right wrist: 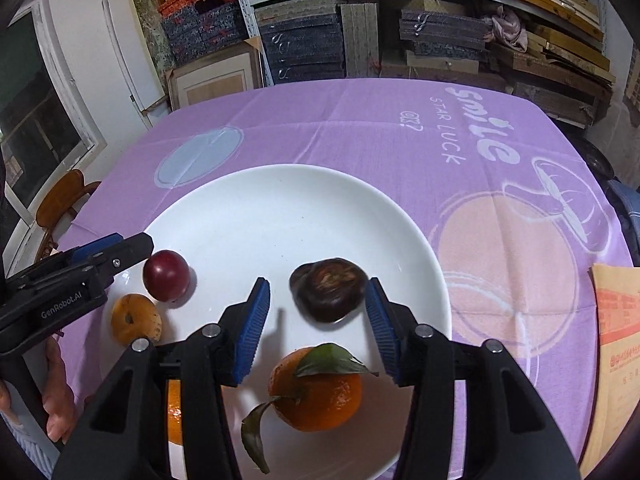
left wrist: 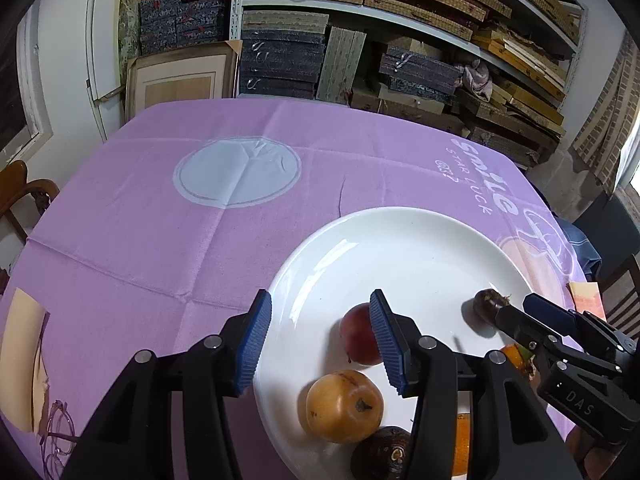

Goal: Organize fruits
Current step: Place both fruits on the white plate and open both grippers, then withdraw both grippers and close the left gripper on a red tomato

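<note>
Nearest the right wrist camera, an orange with two green leaves (right wrist: pixel 316 396) lies at the near edge of the white plate (right wrist: pixel 280 200). Just beyond it the right gripper (right wrist: pixel 316 320) hangs with its blue pads spread; a dark brown fruit (right wrist: pixel 328 294) sits on the plate between them, closer to the right-hand pad, and no pad presses on it. Left of that, a dark red plum (right wrist: pixel 166 275) rests on the plate beside a yellow-brown fruit (right wrist: pixel 136 318).

From the left wrist view, the left gripper (left wrist: pixel 320 344) is likewise parted and holds nothing. One pad hangs over the purple cloth (left wrist: pixel 140 240) of the bench, the other stands in front of the plum (left wrist: pixel 358 334); whether it touches the plum I cannot tell. A person's fingers (right wrist: pixel 56 392) show at the lower left of the right wrist view. Farther back, shelves of stacked boxes (left wrist: pixel 360 20) fill the wall.
</note>
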Demonstrator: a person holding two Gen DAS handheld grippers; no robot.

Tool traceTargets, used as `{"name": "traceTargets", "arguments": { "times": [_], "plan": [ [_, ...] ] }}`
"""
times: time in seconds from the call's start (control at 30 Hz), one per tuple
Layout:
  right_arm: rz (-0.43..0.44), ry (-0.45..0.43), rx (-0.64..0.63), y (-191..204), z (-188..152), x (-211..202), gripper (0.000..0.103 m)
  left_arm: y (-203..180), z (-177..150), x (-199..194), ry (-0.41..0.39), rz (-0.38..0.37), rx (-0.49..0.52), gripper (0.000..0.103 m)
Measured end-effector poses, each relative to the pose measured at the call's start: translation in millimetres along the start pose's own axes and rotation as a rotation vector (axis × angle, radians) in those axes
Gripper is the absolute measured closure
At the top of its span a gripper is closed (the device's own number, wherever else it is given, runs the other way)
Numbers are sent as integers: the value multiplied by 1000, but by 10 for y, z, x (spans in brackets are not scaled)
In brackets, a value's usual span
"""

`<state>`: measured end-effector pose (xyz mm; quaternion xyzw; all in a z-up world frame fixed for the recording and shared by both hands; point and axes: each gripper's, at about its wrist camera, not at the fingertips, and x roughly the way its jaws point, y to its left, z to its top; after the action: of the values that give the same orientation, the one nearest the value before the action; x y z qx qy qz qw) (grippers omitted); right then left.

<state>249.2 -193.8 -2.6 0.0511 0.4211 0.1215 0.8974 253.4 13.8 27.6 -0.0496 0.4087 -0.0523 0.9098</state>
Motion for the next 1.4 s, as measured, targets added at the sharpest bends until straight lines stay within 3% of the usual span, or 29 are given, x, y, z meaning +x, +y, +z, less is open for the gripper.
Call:
{"name": "traceTargets", "arguments": {
  "times": [0.13, 0.27, 0.33, 0.53, 0.63, 0.7, 0.8, 1.0, 1.2, 1.4],
  "plan": [
    [10, -73, -9, 62, 9, -306, 54, -20, 20, -253, -42, -1, 8, 51],
    [42, -182, -33, 208, -6, -870, 53, -1, -99, -651, -100, 32, 52, 51],
    [57, -231, -57, 304, -65, -1158, 49, 66, -212, -844, -123, 49, 60, 45],
    [58, -297, -139, 546, -559, -1698, 37, 344, -708, -1223, -144, 81, 43, 36],
    [64, -344, -136, 540, -926, -1856, 24, 405, -1004, -1241, -137, 108, 53, 32],
    [48, -380, -126, 516, -1166, -1913, 16, 429, -1192, -1197, -129, 118, 63, 29],
    [13, -395, -122, 456, -1468, -1914, 15, 465, -1407, -1088, -116, 116, 57, 28],
    [-17, -371, -59, 205, -1857, -1847, 7, 450, -1486, -933, -107, 110, 68, 28],
    [-16, -357, -26, 130, -1883, -1819, 7, 301, -1520, -792, -67, 96, 130, 28],
    [-28, -345, -40, 150, -1872, -1792, 7, 319, -1509, -756, -53, 48, 111, 28]
  ]
}}
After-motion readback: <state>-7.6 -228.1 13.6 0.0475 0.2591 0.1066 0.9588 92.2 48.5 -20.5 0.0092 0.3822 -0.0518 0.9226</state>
